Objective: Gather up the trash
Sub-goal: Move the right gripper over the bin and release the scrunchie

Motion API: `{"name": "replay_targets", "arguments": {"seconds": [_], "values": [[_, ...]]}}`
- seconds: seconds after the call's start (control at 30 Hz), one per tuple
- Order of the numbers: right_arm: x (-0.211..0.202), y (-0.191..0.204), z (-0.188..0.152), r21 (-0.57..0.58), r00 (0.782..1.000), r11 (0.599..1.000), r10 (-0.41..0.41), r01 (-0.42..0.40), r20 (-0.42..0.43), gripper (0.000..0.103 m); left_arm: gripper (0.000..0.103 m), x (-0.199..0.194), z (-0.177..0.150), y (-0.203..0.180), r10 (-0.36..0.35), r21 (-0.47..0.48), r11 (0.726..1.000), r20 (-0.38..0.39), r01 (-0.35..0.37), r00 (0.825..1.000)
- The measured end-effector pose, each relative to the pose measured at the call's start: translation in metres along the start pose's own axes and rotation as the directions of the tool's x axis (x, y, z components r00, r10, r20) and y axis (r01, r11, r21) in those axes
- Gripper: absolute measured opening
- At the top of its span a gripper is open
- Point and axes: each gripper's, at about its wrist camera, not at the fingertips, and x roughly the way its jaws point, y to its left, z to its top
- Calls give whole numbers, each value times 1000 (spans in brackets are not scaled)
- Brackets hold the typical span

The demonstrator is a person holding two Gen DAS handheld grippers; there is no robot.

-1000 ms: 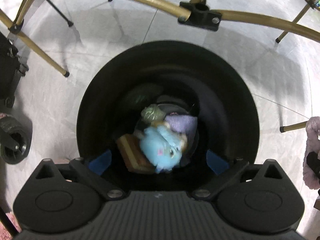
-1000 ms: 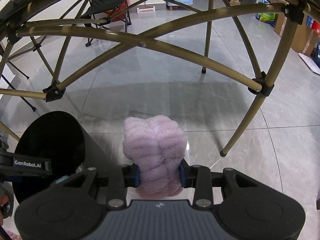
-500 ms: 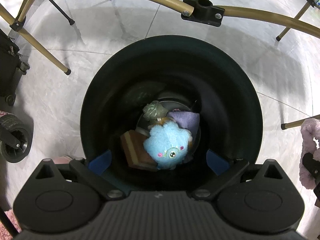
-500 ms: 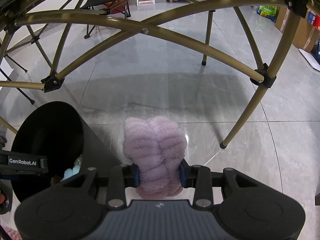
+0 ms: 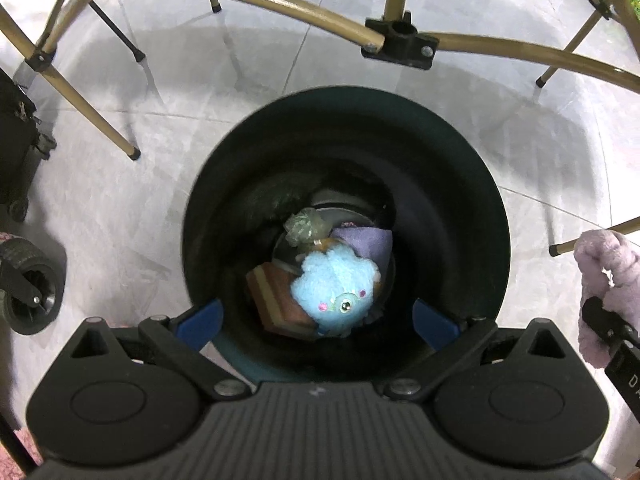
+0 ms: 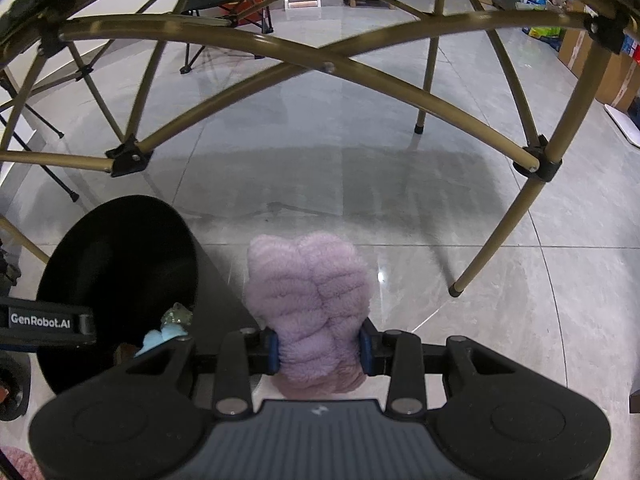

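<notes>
Lilac fluffy cloth (image 6: 308, 300) pinched between right tongs (image 6: 319, 350), just right of black bin (image 6: 120, 248). Left tongs (image 5: 318, 316) spread wide over bin mouth, empty. Blue plush (image 5: 336, 288), brown block, possibly crumpled wrapper at bottom. Floor grey tile.

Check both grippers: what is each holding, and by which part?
The right gripper clamps the purple plush near its lower end. The left gripper, open above the bin, holds nothing.

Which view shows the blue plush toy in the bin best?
The left wrist view: it looks straight down into the black bin, so the blue plush toy shows whole, face included. The right wrist view catches only a blue sliver past the bin's rim.
</notes>
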Motion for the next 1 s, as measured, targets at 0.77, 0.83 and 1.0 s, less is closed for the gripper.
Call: {"name": "replay_targets", "arguments": {"seconds": [0.77, 0.83, 1.0], "values": [[-15, 94, 5, -121, 994, 987, 109, -105, 22, 35, 103, -44, -13, 73, 6, -42, 999, 130, 0, 991], [-14, 103, 4, -130, 993, 985, 114, -111, 17, 35, 103, -45, -14, 82, 9, -53, 999, 132, -1, 991], [-7, 121, 4, -148, 992, 981, 125, -124, 3, 35, 103, -45, -16, 98, 17, -76, 997, 137, -6, 990]]}}
